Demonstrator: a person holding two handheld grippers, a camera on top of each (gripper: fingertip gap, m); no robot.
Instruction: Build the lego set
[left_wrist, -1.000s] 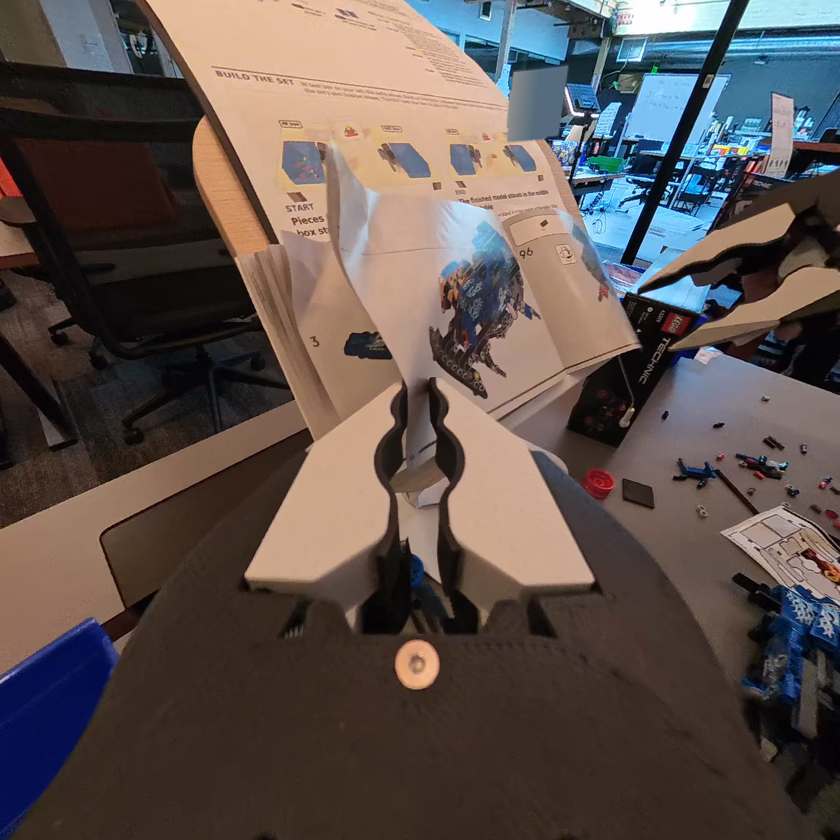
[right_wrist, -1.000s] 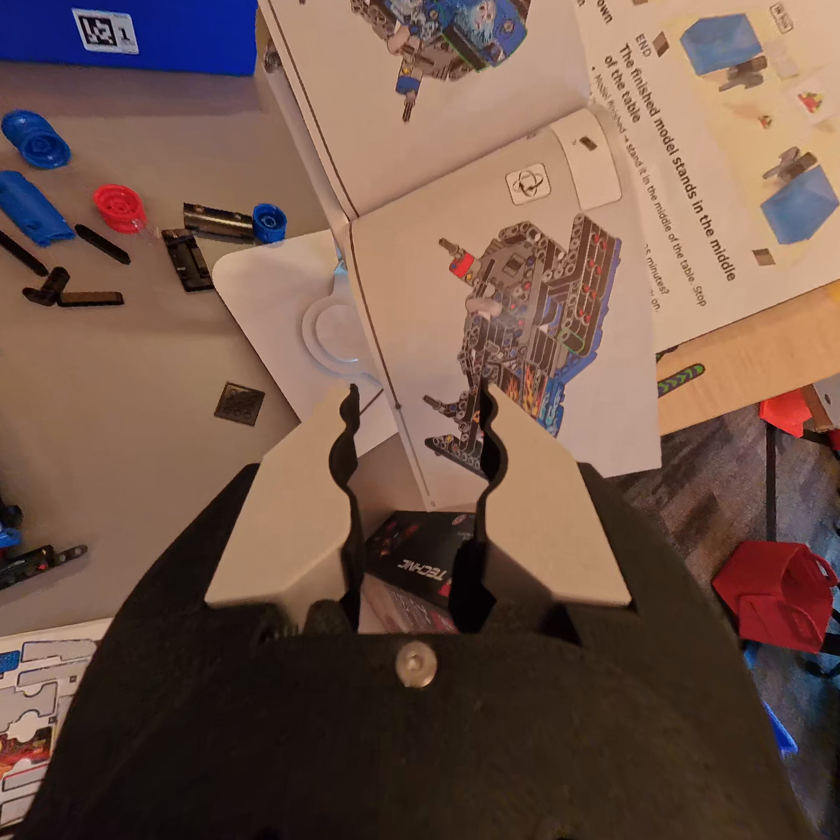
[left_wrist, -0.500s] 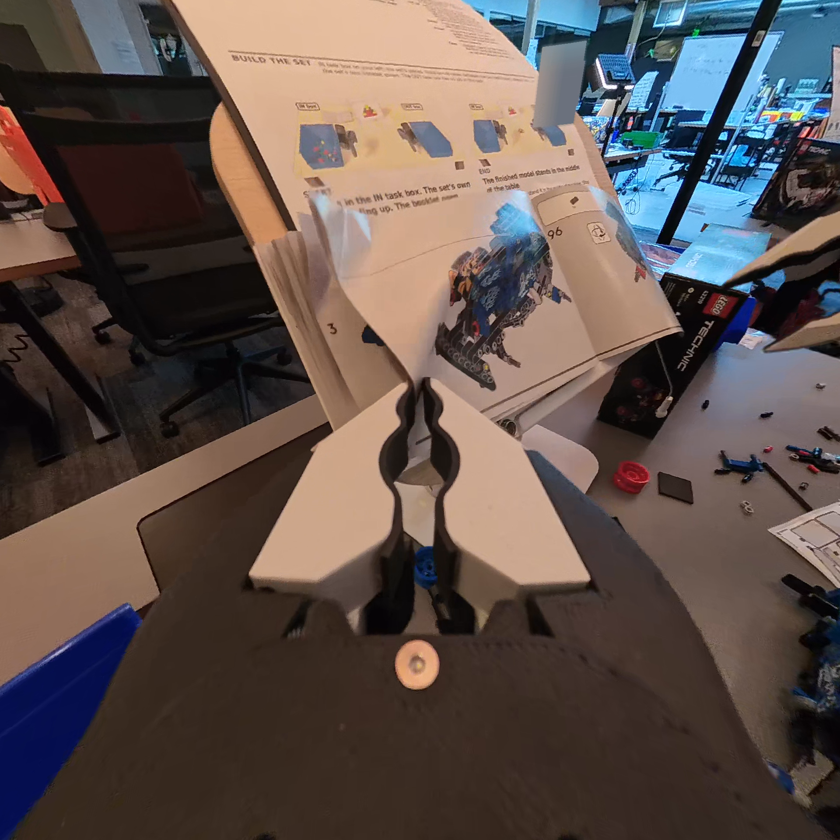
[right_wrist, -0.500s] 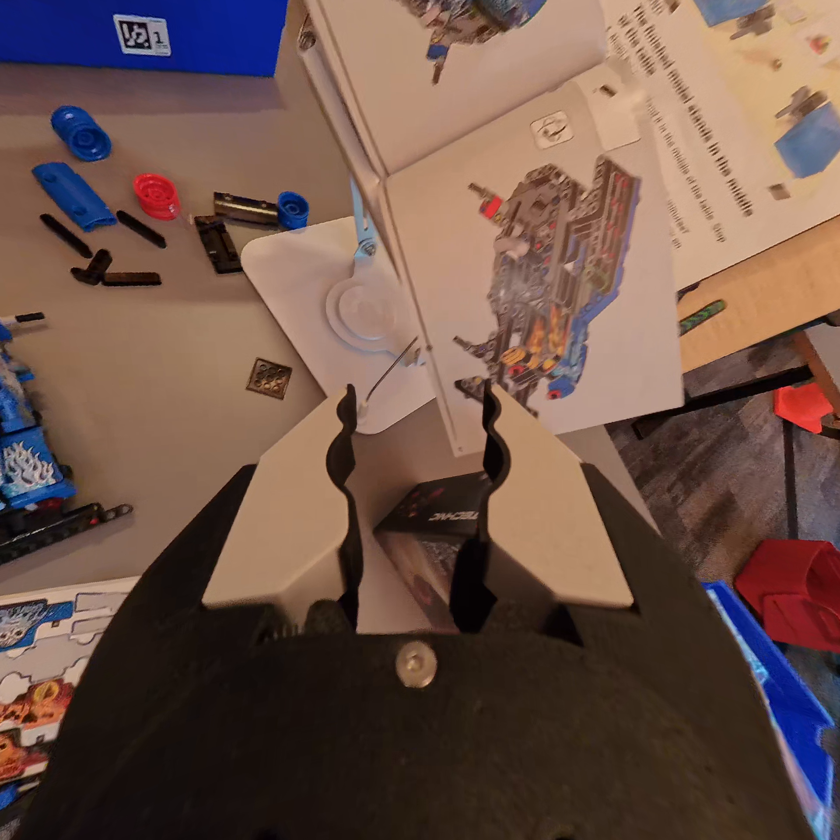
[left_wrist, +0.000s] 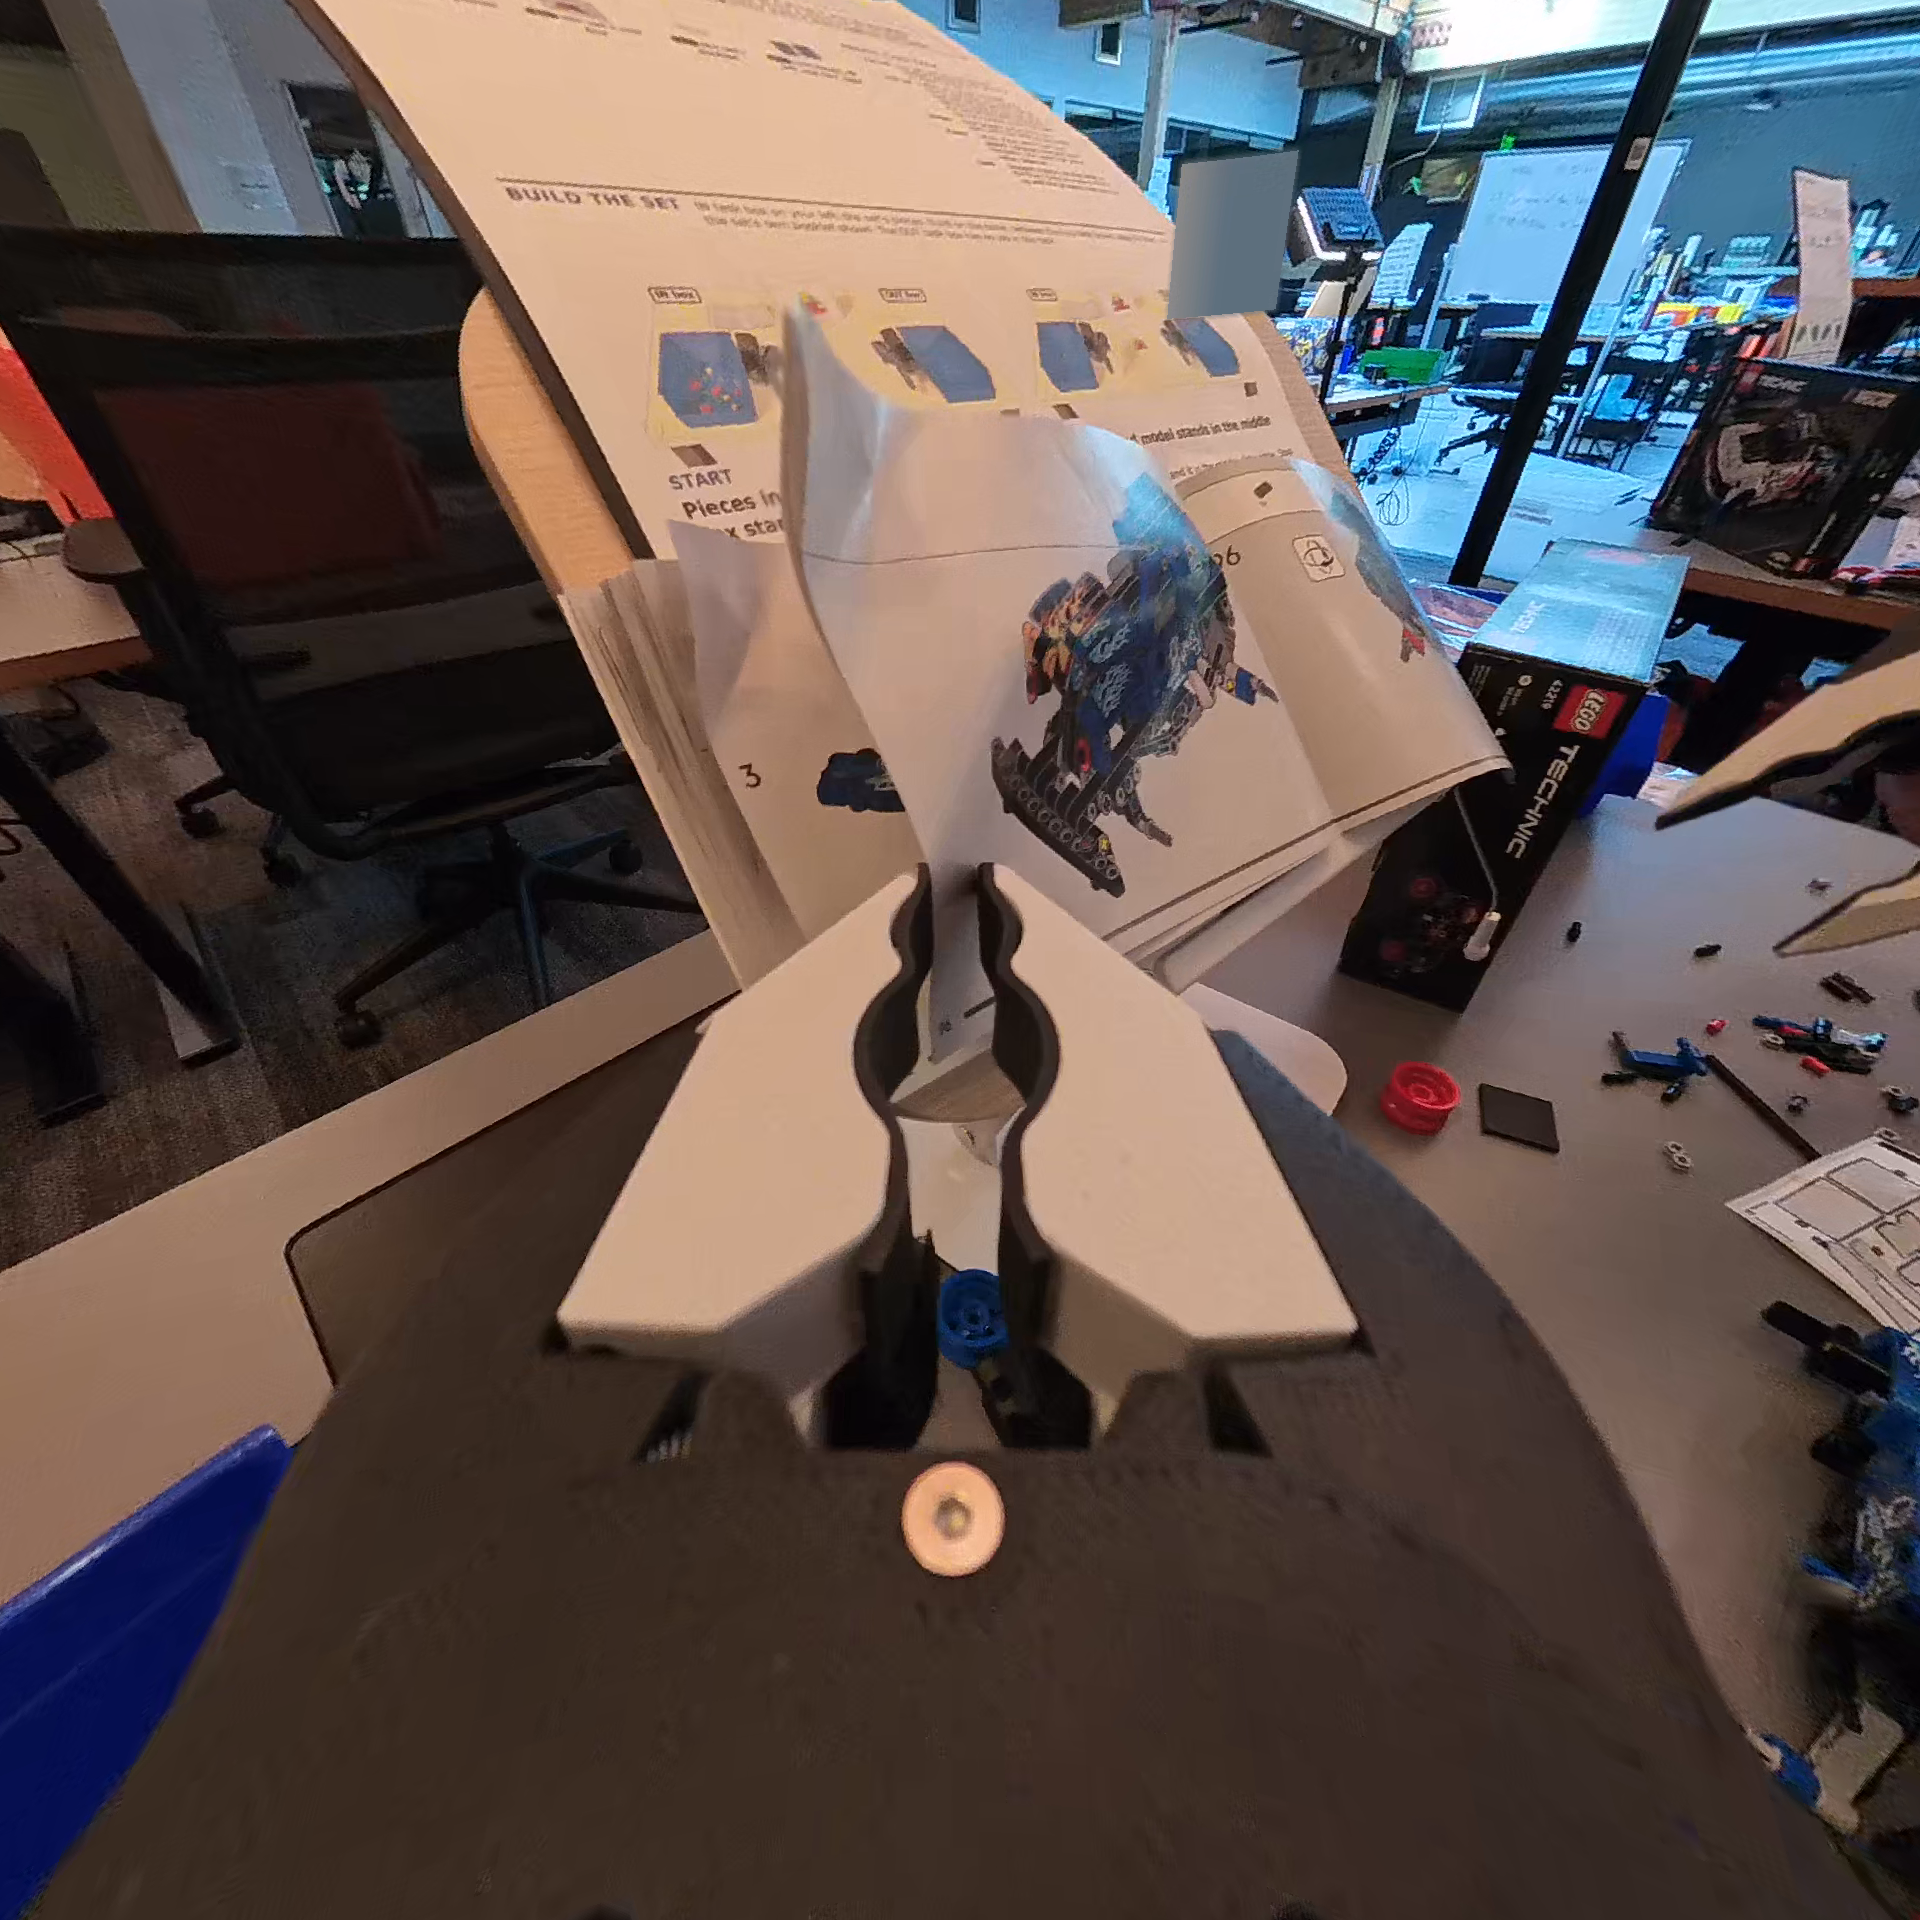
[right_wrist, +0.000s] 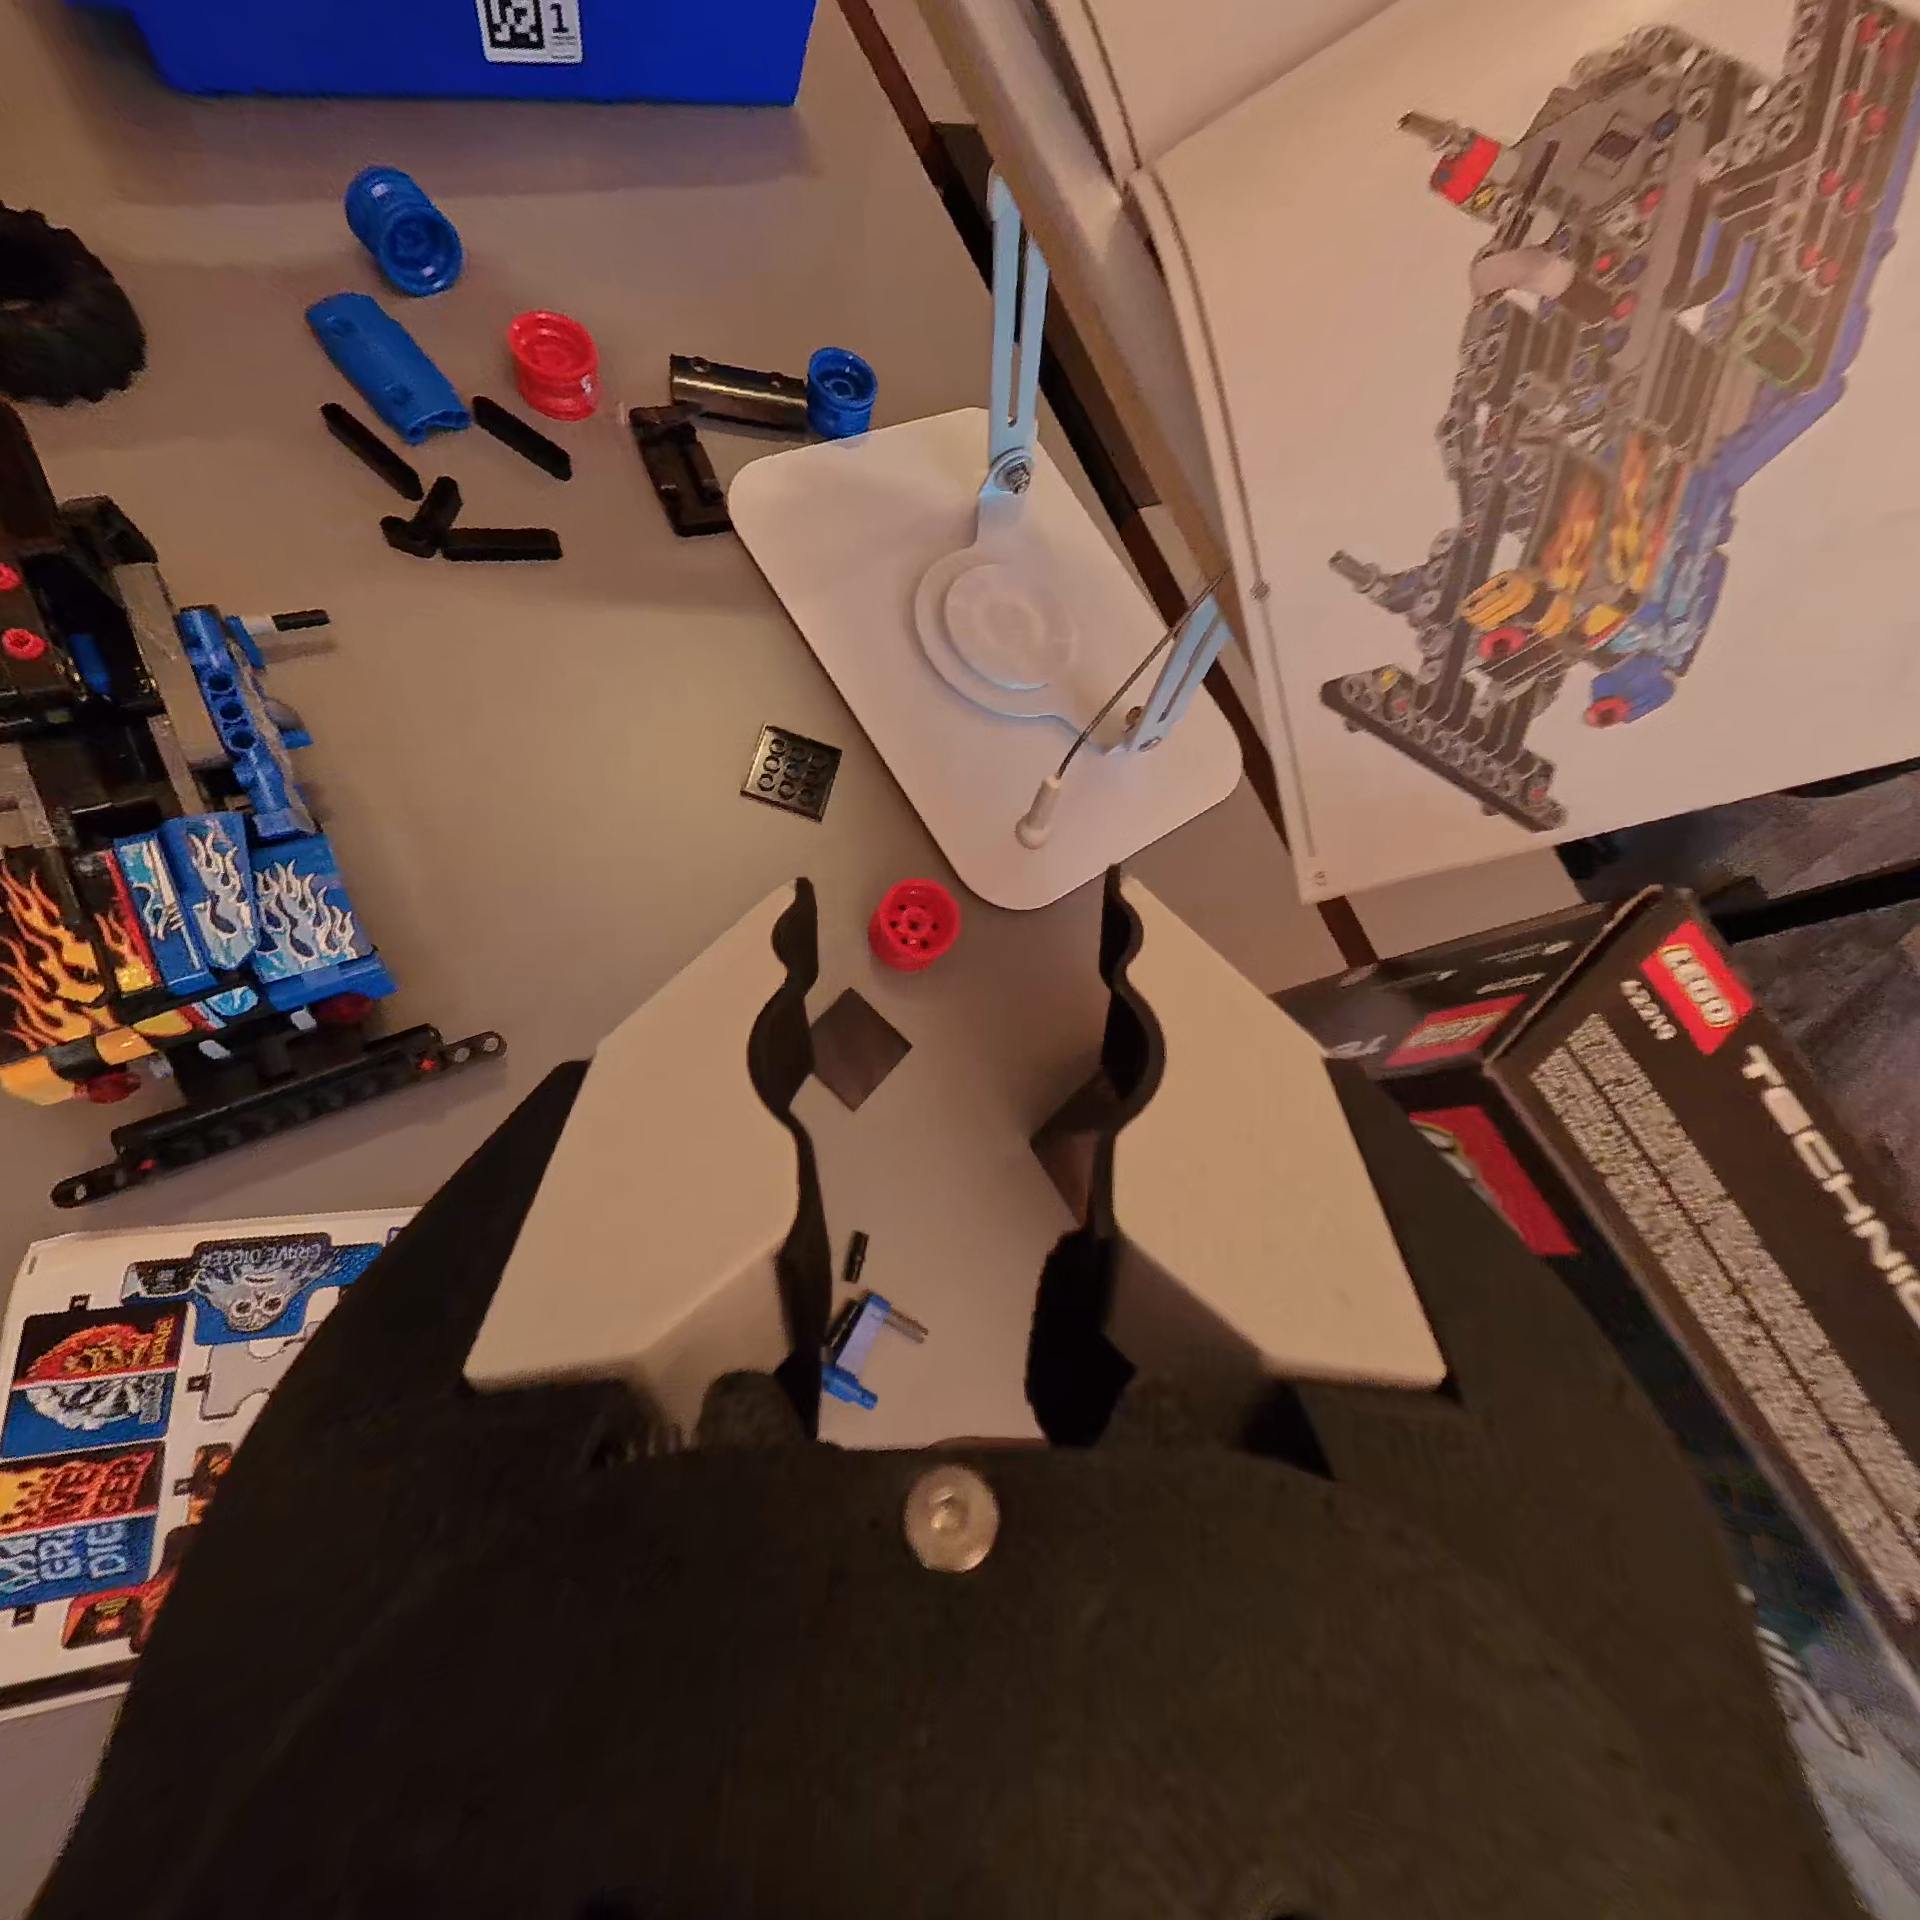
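The left tongs are pinched closed on the bottom edge of 1 page of the instruction booklet, which stands propped on a white stand at the back of the grey desk. The held page curls upward and twists away from the rest of the booklet, showing a printed picture of a blue and black vehicle. Behind the booklet leans a larger printed sheet on a wooden board.

The right tongs hang open and empty above the desk, jaws well apart, pointing down at a red wheel hub and a small flat black tile lying between and just past the tips.

The lego set itself is to the left in the right wrist view: a partly built vehicle in black and blue with flame stickers, lying on the desk. Loose parts are scattered near it: a blue wheel hub, a blue curved panel, a second red hub, several black beams and a black plate. A sticker sheet lies at the near left, and the set's black box stands at the right.

The step in hand appears to be turning a booklet page to find the next building step, not assembly. The next move likely calls for carrying the page fully over without tearing it, letting go, then reading which part is needed; the open right tongs seem well placed to pick 1 up.
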